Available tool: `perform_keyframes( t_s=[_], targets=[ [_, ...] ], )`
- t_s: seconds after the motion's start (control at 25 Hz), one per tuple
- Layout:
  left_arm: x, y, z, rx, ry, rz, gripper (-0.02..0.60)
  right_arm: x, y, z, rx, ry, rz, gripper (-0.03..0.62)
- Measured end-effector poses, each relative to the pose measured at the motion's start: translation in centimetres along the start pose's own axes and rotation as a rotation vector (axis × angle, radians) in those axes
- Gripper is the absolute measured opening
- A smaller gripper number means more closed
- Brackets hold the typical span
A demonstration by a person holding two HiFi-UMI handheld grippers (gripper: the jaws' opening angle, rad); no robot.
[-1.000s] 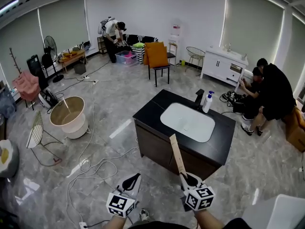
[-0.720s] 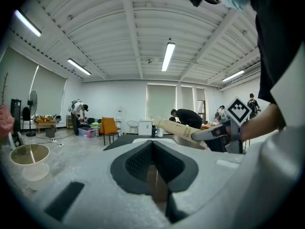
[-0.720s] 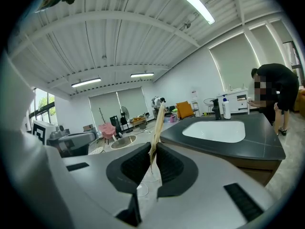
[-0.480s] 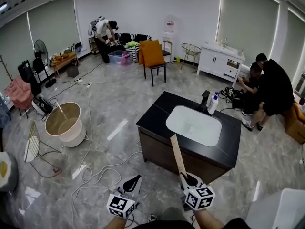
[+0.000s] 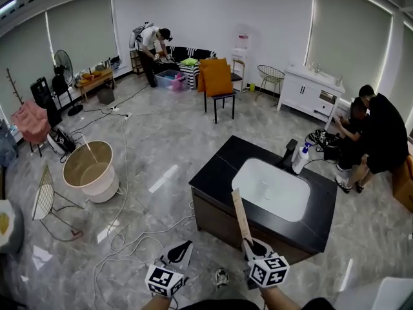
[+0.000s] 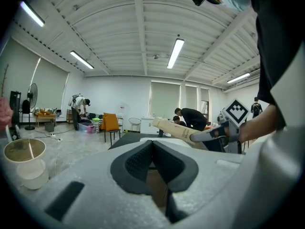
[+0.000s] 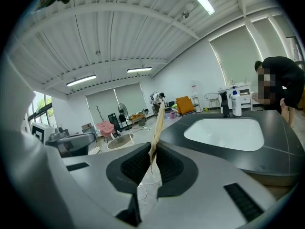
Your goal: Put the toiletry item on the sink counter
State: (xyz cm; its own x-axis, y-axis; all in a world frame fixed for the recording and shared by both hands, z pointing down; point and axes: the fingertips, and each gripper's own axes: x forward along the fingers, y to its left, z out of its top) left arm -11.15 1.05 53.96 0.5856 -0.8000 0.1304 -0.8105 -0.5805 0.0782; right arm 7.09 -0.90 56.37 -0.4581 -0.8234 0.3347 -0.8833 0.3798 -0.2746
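The toiletry item is a long, flat tan tube [image 5: 240, 215]. My right gripper [image 5: 256, 245] is shut on its crimped lower end, and the tube points up and away toward the sink counter [image 5: 219, 170]. In the right gripper view the tube [image 7: 157, 125] stands edge-on between the pads of that gripper [image 7: 152, 149]. The black counter top [image 7: 281, 142] with its white basin [image 7: 224, 132] lies ahead to the right, short of the tube. My left gripper [image 5: 181, 250] hangs beside it, shut and empty, as its own view [image 6: 152, 144] shows.
A black faucet [image 5: 288, 154] and a white pump bottle [image 5: 301, 157] stand at the counter's far edge. Two people crouch beyond it on the right [image 5: 381, 137]. Cables [image 5: 122, 231] trail over the floor on the left, near a beige bucket [image 5: 90, 166] and a wire rack [image 5: 45, 186].
The sink counter sits a little lower and further right in the head view. Both grippers keep their places at the bottom, and the right one still holds the tube.
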Motion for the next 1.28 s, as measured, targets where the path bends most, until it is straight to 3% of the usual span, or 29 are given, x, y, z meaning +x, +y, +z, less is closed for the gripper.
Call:
perform_keyframes(
  t_s=[0.48, 0.76, 1.28],
  targets=[
    [12.1, 2.9, 1.8, 0.002, -0.001, 0.048, 0.0, 9.0, -8.7, 4.5, -0.001, 0.032, 0.051, 0.035],
    [16.6, 4.8, 1.2, -0.017, 0.002, 0.1, 0.0, 12.8, -12.3, 5.5, -0.005, 0.059, 0.072, 0.035],
    [24.0, 8.5, -0.1, -0.04, 0.062, 0.012, 0.0, 19.6, -17.6, 6.1, 0.044, 0.106, -0.015, 0.035]
  ],
)
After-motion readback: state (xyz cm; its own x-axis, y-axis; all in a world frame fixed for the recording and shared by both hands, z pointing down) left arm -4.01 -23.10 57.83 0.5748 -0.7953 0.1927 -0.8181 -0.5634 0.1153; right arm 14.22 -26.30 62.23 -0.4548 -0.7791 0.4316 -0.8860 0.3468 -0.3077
